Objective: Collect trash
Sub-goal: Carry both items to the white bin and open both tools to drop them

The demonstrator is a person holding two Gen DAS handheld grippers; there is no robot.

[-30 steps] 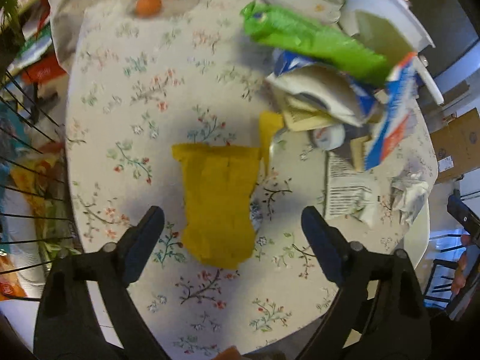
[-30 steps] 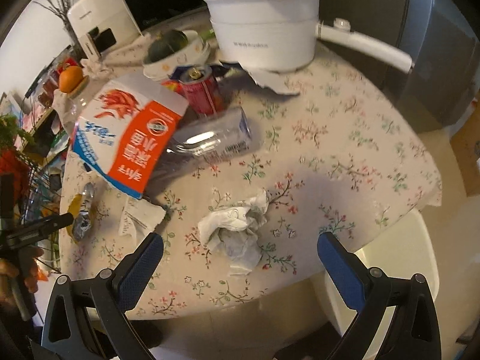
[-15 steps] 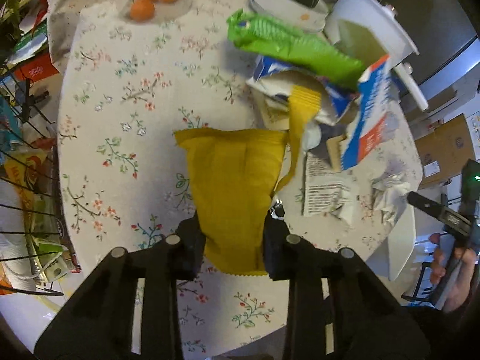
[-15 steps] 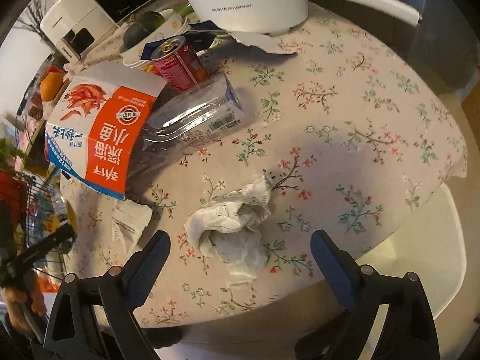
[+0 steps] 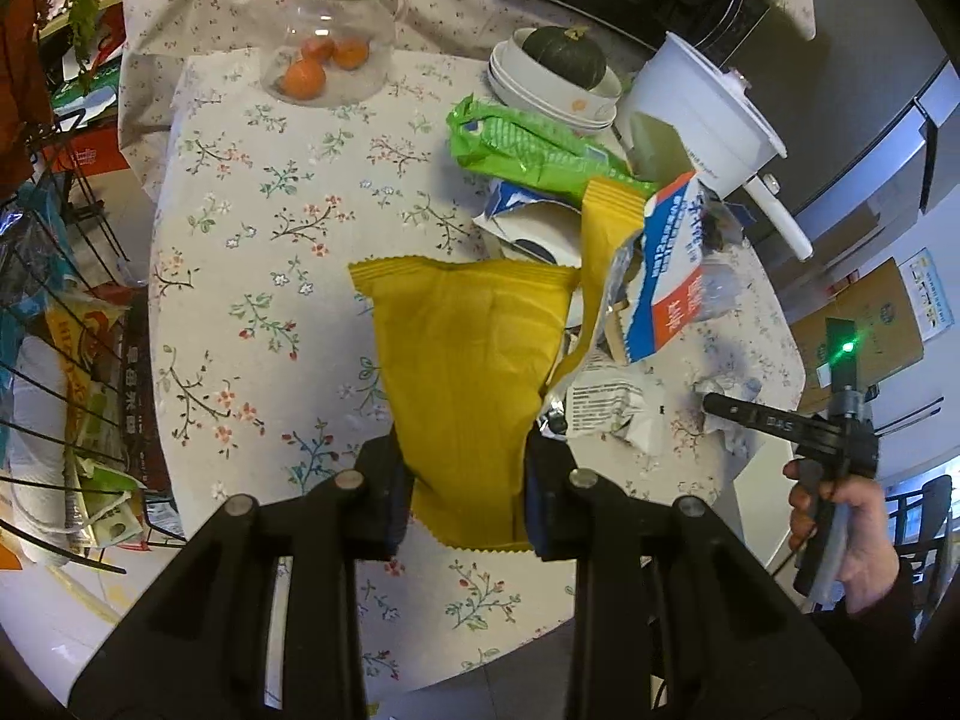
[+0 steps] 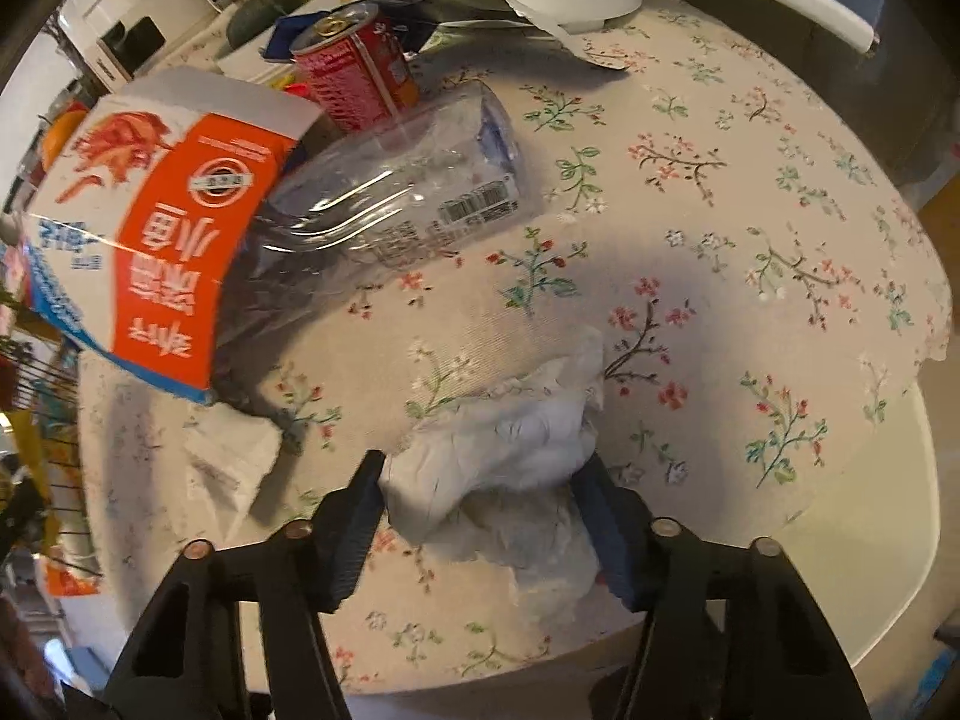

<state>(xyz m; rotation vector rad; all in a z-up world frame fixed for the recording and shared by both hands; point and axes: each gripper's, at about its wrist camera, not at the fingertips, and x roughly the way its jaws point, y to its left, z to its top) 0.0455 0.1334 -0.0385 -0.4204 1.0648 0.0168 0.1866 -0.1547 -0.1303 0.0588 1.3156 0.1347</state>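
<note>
My left gripper [image 5: 468, 498] is shut on a yellow snack bag [image 5: 468, 354] and holds it above the floral table [image 5: 252, 252]. My right gripper [image 6: 486, 504] has closed around a crumpled white tissue [image 6: 516, 444] lying near the table's front edge; its fingers touch both sides of the tissue. The right gripper also shows in the left wrist view [image 5: 780, 420], held in a hand at the right. Other trash lies on the table: an orange and white carton [image 6: 156, 228], a clear plastic bottle [image 6: 396, 192], a red can [image 6: 354, 72], a green wrapper [image 5: 528, 144] and a torn paper [image 6: 234, 468].
A white cooking pot [image 5: 696, 114] stands at the back right with stacked bowls holding a dark squash [image 5: 558, 60]. A glass jar of oranges [image 5: 327, 54] stands at the back. A wire rack [image 5: 60, 360] with bags is left of the table. A white chair seat [image 6: 864, 540] is beside the table's edge.
My left gripper closed on the yellow bag and lifted it off the table. My right gripper moved down and forward and closed around the crumpled tissue.
</note>
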